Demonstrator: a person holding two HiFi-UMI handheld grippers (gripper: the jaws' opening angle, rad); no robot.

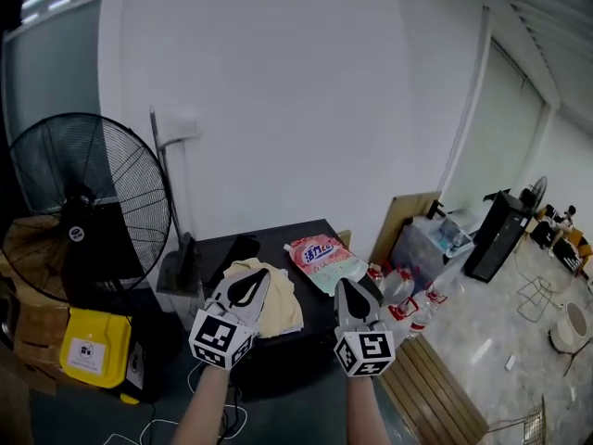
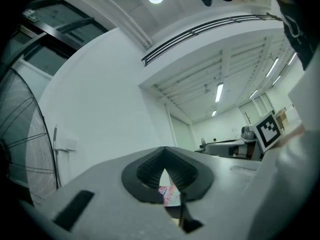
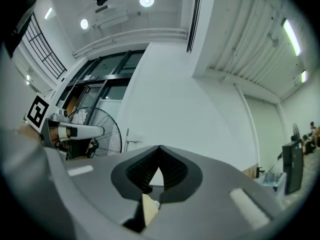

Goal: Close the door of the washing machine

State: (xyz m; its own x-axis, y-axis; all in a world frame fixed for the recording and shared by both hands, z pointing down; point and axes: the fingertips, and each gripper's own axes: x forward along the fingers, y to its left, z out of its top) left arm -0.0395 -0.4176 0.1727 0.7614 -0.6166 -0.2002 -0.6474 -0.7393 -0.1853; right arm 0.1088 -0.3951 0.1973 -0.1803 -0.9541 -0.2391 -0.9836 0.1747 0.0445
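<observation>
Can't actually spot a door anywhere. Best guess for the washing machine (image 1: 296,232): the dark boxy unit at lower centre of the head view, against the white wall. Probably it, but hard to swear to from this angle. Only getting its flat black top. Front face blocked by the left gripper (image 1: 252,281), the right gripper (image 1: 352,290) and both forearms, with the lower part lost in shadow. So no telling whether that door is open or closed.

On that top: a crumpled yellow cloth (image 1: 283,309), partly covered by the left gripper, and just to its right a pink detergent pouch (image 1: 324,260) lying flat, print too small to read.

Holding both grippers side by side at bottom centre, apart from each other, tips aimed up and away. Checked the left gripper view: jaws pressed tip to tip, gripping nothing, just a sliver of the pink pouch peeking through the gap behind the pads. Same in the right gripper view: jaws together, empty, a bit of yellow cloth showing through.

Elsewhere: big black fan (image 1: 88,193) at left, yellow box (image 1: 93,346) below it, and a cluster of clear bottles (image 1: 408,295) right of the unit, too blurry to count.
</observation>
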